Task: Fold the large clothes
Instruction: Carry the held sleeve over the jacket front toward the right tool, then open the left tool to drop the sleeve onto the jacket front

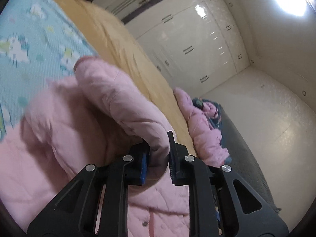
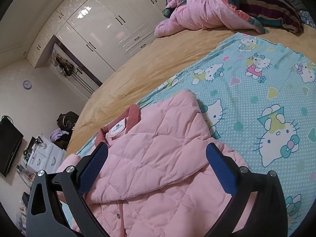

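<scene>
A pink quilted jacket [image 2: 150, 177] lies on the bed, its darker pink collar [image 2: 134, 114] toward the far left, its front snaps facing up. My right gripper [image 2: 157, 147] hovers open over the jacket's chest, blue pads [image 2: 219, 169] wide apart and nothing pinched. In the left wrist view the jacket's sleeve [image 1: 110, 90] is lifted and bent over the body of the jacket [image 1: 59, 138]. My left gripper [image 1: 159, 150] is shut on a fold of that sleeve, rolled to one side. The picture is motion-blurred.
A turquoise cartoon-cat blanket [image 2: 256, 90] lies under the jacket on a tan bedsheet [image 2: 138, 63]. At the head of the bed sit a crumpled pink padded garment [image 2: 201, 9] and a striped blanket [image 2: 272, 9]. White wardrobes [image 2: 110, 23] line the wall beyond the bed.
</scene>
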`<move>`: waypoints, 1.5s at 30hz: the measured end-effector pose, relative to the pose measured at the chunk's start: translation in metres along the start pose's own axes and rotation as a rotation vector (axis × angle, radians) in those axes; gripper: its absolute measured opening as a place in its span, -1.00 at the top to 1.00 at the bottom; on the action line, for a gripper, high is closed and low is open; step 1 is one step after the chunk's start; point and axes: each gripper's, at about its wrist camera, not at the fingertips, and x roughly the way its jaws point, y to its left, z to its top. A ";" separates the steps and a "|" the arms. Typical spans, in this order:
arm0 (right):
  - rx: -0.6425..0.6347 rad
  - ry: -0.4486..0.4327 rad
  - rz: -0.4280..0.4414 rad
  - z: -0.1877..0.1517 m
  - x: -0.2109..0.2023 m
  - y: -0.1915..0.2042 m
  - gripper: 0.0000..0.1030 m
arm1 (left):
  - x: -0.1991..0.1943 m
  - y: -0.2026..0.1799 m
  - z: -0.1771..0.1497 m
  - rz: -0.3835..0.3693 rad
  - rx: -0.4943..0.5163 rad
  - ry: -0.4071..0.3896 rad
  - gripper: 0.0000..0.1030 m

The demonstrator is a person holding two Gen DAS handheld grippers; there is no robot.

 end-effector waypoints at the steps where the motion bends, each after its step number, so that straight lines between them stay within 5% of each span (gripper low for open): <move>1: 0.001 0.000 0.001 0.000 0.000 0.000 -0.92 | -0.004 -0.005 0.004 0.004 0.026 -0.025 0.83; 4: 0.008 -0.004 0.002 0.001 -0.002 -0.002 -0.92 | -0.010 -0.026 0.011 0.017 0.144 -0.088 0.84; 6: 0.020 -0.015 0.003 0.003 -0.005 -0.005 -0.92 | -0.007 -0.058 0.007 0.018 0.345 -0.086 0.84; 10: 0.046 -0.040 -0.001 0.006 -0.013 -0.014 -0.92 | 0.023 -0.114 -0.039 0.055 0.768 0.049 0.83; 13: 0.073 -0.053 -0.003 0.010 -0.018 -0.022 -0.92 | 0.064 -0.125 -0.099 0.158 1.032 0.250 0.83; 17: 0.112 -0.056 0.007 0.013 -0.021 -0.033 -0.92 | 0.089 -0.119 -0.135 0.137 1.068 0.427 0.83; 22: 0.145 -0.051 0.014 0.014 -0.021 -0.041 -0.92 | 0.096 -0.113 -0.145 0.143 1.145 0.468 0.79; 24: 0.159 -0.046 0.017 0.014 -0.020 -0.044 -0.92 | 0.097 -0.117 -0.159 0.189 1.256 0.457 0.79; 27: 0.179 -0.038 0.025 0.013 -0.018 -0.048 -0.92 | 0.095 -0.117 -0.197 0.300 1.562 0.450 0.79; 29: 0.188 -0.038 0.032 0.013 -0.018 -0.049 -0.92 | 0.099 -0.112 -0.212 0.326 1.640 0.489 0.75; 32: 0.191 -0.039 0.032 0.014 -0.020 -0.050 -0.92 | 0.098 -0.110 -0.206 0.268 1.551 0.539 0.48; 39: 0.202 -0.039 0.037 0.014 -0.020 -0.053 -0.92 | 0.072 -0.133 -0.184 0.048 1.372 0.514 -0.27; 45: 0.157 0.005 0.055 0.013 -0.012 -0.043 -0.92 | 0.061 -0.136 -0.136 -0.067 1.075 0.497 -0.68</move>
